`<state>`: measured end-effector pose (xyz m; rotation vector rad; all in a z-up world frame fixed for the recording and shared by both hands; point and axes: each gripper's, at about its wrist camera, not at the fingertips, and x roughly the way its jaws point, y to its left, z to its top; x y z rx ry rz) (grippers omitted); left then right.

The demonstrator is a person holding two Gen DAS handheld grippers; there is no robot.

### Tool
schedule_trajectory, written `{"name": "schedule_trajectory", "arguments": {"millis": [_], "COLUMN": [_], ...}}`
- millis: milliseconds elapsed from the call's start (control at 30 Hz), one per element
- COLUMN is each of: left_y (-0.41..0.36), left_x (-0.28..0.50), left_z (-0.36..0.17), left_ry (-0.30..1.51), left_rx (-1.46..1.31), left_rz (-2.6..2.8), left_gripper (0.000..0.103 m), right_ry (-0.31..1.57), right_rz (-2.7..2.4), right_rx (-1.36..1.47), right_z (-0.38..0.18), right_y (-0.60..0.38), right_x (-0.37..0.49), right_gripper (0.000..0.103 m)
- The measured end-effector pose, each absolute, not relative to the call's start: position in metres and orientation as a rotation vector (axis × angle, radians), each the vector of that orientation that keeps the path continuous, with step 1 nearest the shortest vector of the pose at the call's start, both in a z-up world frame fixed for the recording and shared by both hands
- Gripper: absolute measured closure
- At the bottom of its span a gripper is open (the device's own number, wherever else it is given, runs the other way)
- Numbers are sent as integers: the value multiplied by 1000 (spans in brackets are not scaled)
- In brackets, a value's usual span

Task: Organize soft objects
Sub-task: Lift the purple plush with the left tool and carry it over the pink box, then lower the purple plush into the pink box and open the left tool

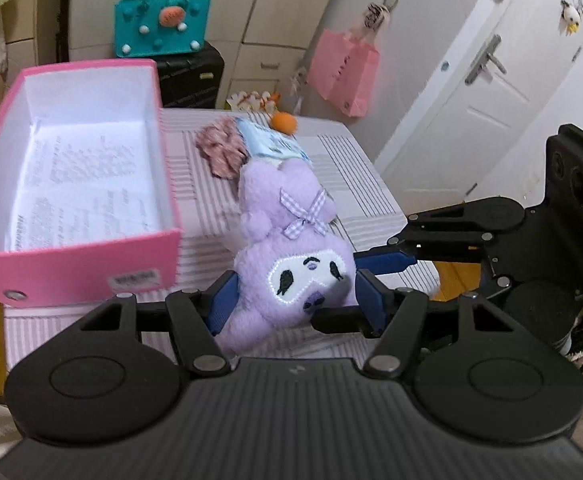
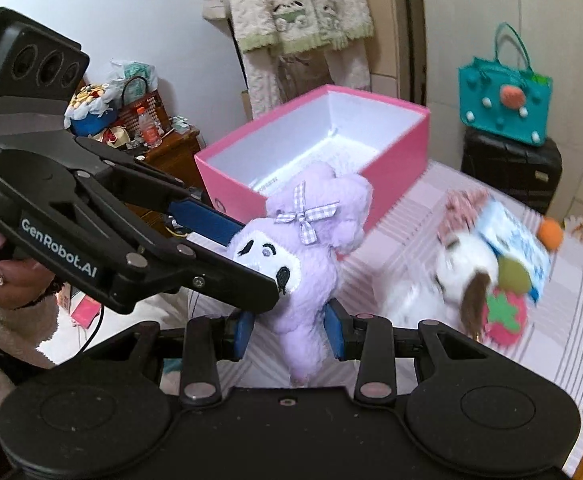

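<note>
A purple plush doll (image 1: 291, 264) with a checked bow is held by both grippers above the striped tablecloth (image 1: 351, 168). My left gripper (image 1: 297, 304) is shut on its head, the blue pads pressing both sides. In the right wrist view my right gripper (image 2: 291, 334) is shut on the doll's body (image 2: 311, 276), lower down. The right gripper's fingers (image 1: 391, 258) come in from the right. The left gripper's fingers (image 2: 211, 220) reach in from the left. An open pink box (image 1: 71, 264) with a white inside stands just left of the doll, seen behind the doll as the pink box (image 2: 403, 148).
A white and brown plush dog (image 2: 423, 280), a felt strawberry (image 2: 503, 320), a blue tissue pack (image 2: 511, 240) and a pink scrunchie (image 1: 221, 152) lie on the cloth. A teal bag (image 1: 159, 20) sits on a black suitcase (image 1: 191, 80). A person's hand (image 2: 7, 280) grips the left handle.
</note>
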<state>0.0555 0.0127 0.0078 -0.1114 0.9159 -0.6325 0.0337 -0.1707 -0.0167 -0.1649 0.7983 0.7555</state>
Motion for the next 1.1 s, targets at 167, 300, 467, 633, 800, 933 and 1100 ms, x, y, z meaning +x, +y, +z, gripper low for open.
{"name": "schedule_trajectory", "arguments": {"millis": [167, 300, 467, 633, 800, 933, 1100], "left_y": [41, 65, 88, 100, 108, 104, 103], "left_x": [75, 99, 137, 182, 229, 268, 313], "left_z": [12, 10, -1, -19, -37, -48, -67], "left_ry": [876, 857, 861, 904, 961, 1022, 1107], "left_rx": [-157, -224, -294, -326, -342, -342, -383], "left_rz": [-602, -570, -509, -449, -388, -366, -346], "left_gripper": [40, 40, 40, 39, 39, 39, 39], "right_ry": [752, 727, 717, 763, 821, 862, 885], "right_rz": [763, 759, 765, 751, 720, 671, 586], "right_rx": [-199, -211, -226, -257, -270, -265, -227], "right_z": [-4, -6, -10, -18, -35, -47, -56], "right_y": [-143, -124, -103, -79, -65, -61, -55], "right_x": [55, 83, 117, 162, 209, 241, 263], "right_gripper": [59, 59, 60, 60, 60, 60, 58]}}
